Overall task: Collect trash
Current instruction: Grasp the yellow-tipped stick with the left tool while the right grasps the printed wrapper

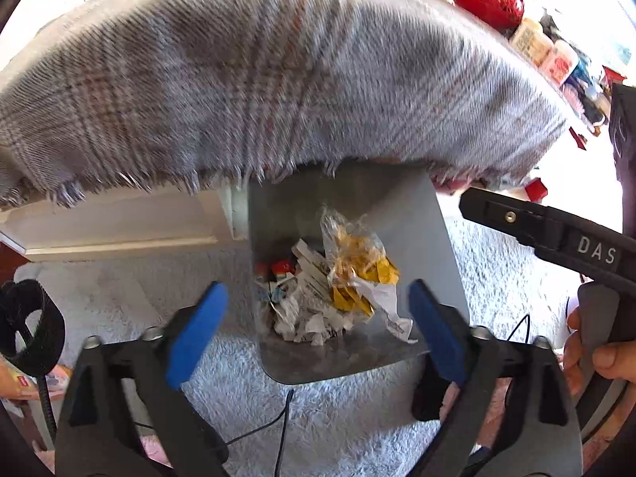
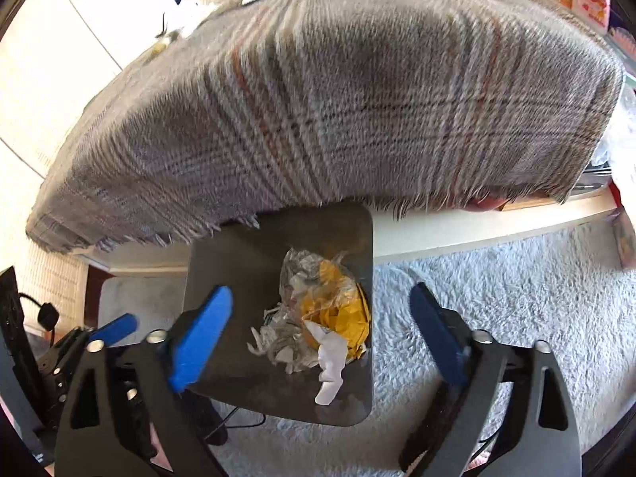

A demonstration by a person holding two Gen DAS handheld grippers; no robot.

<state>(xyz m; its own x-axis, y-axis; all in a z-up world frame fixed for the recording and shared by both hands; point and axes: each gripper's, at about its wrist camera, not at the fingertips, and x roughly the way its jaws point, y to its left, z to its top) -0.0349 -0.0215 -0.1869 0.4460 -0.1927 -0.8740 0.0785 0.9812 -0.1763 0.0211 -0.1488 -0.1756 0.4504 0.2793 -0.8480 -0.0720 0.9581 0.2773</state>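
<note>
A grey metal bin [image 1: 357,190] stands on the carpet under the table's edge. Inside it lie a clear plastic bag with yellow scraps [image 1: 357,262] and crumpled printed paper [image 1: 306,314]. My left gripper [image 1: 318,290] hangs open above the bin, nothing between its blue pads. At the right of that view is the right gripper's black body [image 1: 556,234], held by a hand [image 1: 596,357]. In the right wrist view the right gripper [image 2: 321,293] is open and empty over the same bin [image 2: 238,262], above the bag [image 2: 334,298] and paper [image 2: 278,342]. One blue finger of the left gripper [image 2: 115,328] shows at the left.
A fringed grey plaid cloth [image 1: 278,79] [image 2: 338,99] drapes over the table and overhangs the bin's far side. Shaggy pale carpet [image 1: 357,417] surrounds the bin, with a black cable [image 1: 284,417] on it. Red items and bottles [image 1: 489,0] crowd the table's right end.
</note>
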